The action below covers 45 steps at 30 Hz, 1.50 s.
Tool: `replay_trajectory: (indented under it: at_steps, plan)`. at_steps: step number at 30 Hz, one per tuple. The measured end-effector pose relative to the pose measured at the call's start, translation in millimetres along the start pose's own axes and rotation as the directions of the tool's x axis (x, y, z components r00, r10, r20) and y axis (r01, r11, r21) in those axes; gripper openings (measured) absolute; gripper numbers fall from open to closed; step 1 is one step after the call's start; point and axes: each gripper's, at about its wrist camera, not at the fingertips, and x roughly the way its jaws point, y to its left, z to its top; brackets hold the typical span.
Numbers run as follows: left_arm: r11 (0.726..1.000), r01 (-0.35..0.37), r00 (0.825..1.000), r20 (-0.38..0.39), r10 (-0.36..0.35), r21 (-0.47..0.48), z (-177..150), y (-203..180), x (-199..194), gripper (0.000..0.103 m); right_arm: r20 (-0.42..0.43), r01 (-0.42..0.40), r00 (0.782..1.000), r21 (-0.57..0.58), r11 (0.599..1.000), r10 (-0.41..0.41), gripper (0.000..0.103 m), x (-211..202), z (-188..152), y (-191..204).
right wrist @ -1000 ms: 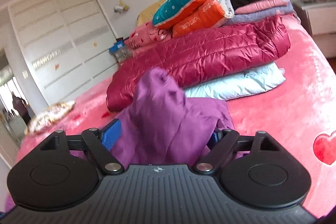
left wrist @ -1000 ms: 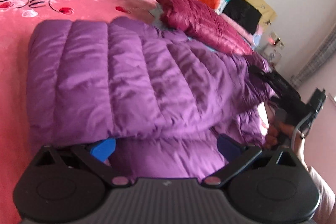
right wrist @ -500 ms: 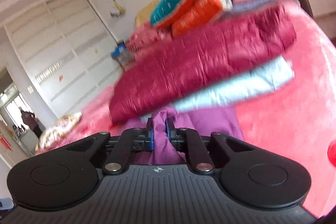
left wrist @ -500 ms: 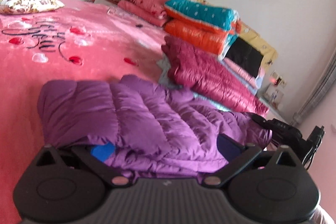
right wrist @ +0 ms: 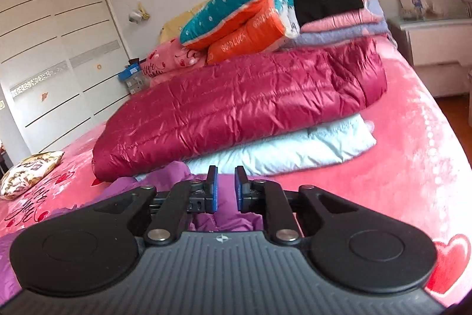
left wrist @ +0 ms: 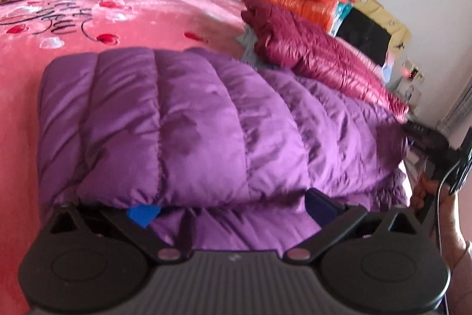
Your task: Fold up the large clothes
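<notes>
Both grippers sit at the near edge of a purple puffer jacket (left wrist: 188,120) spread on a pink bedspread (left wrist: 124,11). On the left gripper (left wrist: 233,210) the jaws stand wide apart, and the jacket's folded padded edge bulges between and over the blue pads (left wrist: 143,214), hiding their tips; the pads do not appear to press on the cloth, though the overhang makes that hard to judge. The jacket's bulk stretches far and to the right from this gripper, its quilted panels running away toward the far side of the bed. At the right edge of the left wrist view, the right gripper (right wrist: 225,189) shows as a dark shape at the jacket's right end, held in a person's hand (left wrist: 427,197). In its own view its jaws stand narrow and are opening, with purple cloth showing in the slim gap between the pads and bunched just below them. Beyond it, farther off, lies a maroon down jacket (right wrist: 250,114) on a pale blue folded garment (right wrist: 295,149), with stacked quilts (right wrist: 253,16) behind.
</notes>
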Motion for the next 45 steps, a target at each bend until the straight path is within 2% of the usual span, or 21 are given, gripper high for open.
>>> replay_trajectory:
  at_steps: [1,2,4,7,10,14,16,18,21,25,33,37,40,45]
  plan:
    - [1.000,0.006,1.000,-0.016,-0.006,0.001,-1.4,-1.5,-2.6,0.102,0.015,-0.001,1.000,-0.014,1.000,0.001,0.033,-4.5,2.2,4.2]
    - [1.000,0.010,1.000,-0.028,-0.009,0.006,-3.1,-3.7,-7.5,0.102,0.028,-0.002,1.000,-0.021,1.000,0.003,0.057,-9.3,3.8,5.3]
    - [1.000,0.003,0.999,-0.041,-0.002,0.020,-8.0,-9.7,-18.7,0.102,0.069,-0.002,0.998,-0.040,0.999,0.005,0.086,-17.2,8.7,12.7]
    - [0.999,0.001,0.999,-0.045,0.001,0.037,-15.6,-20.8,-41.3,0.102,0.119,-0.021,0.992,-0.081,0.997,0.030,0.099,-31.1,15.4,22.9]
    - [0.994,0.006,1.000,-0.014,-0.004,0.107,-19.4,-41.3,-66.7,0.102,0.142,-0.078,0.986,-0.102,0.992,0.092,0.100,-42.1,18.0,31.7]
    - [0.981,-0.032,0.996,0.090,0.015,0.191,-7.8,-60.2,-79.6,0.102,0.122,-0.148,0.978,-0.180,0.973,0.171,0.100,-43.9,14.1,47.6]
    - [0.969,-0.110,0.986,0.148,0.079,0.220,2.6,-61.7,-69.2,0.102,0.072,-0.182,0.977,-0.208,0.961,0.200,0.100,-38.8,4.9,54.8]
    - [0.962,-0.175,0.973,0.188,0.137,0.207,13.9,-55.6,-51.2,0.102,0.017,-0.204,0.977,-0.224,0.953,0.213,0.100,-27.0,-1.9,56.9]
    - [0.952,-0.241,0.957,0.210,0.200,0.191,28.1,-42.7,-24.4,0.102,-0.069,-0.212,0.977,-0.246,0.946,0.201,0.100,-11.3,-14.7,61.2]
    - [0.915,-0.343,0.931,0.204,0.302,0.213,35.2,-26.5,10.4,0.103,-0.126,-0.175,0.981,-0.287,0.942,0.144,0.101,4.2,-26.5,62.7]
    - [0.898,-0.364,0.923,0.223,0.312,0.248,26.0,-8.9,35.8,0.103,-0.158,-0.097,0.987,-0.392,0.915,0.037,0.103,27.1,-43.6,69.0]
    - [0.902,-0.355,0.927,0.214,0.307,0.247,18.7,-6.2,45.1,0.103,-0.166,-0.071,0.986,-0.426,0.902,-0.001,0.103,28.9,-46.8,74.3]
    - [0.904,-0.348,0.928,0.225,0.296,0.249,12.9,-2.0,50.5,0.103,-0.190,-0.073,0.982,-0.425,0.902,-0.010,0.103,30.6,-46.4,72.1]
    - [0.893,-0.362,0.919,0.266,0.292,0.269,1.7,-1.5,57.5,0.103,-0.225,-0.108,0.974,-0.404,0.908,0.016,0.103,43.7,-49.2,62.8]
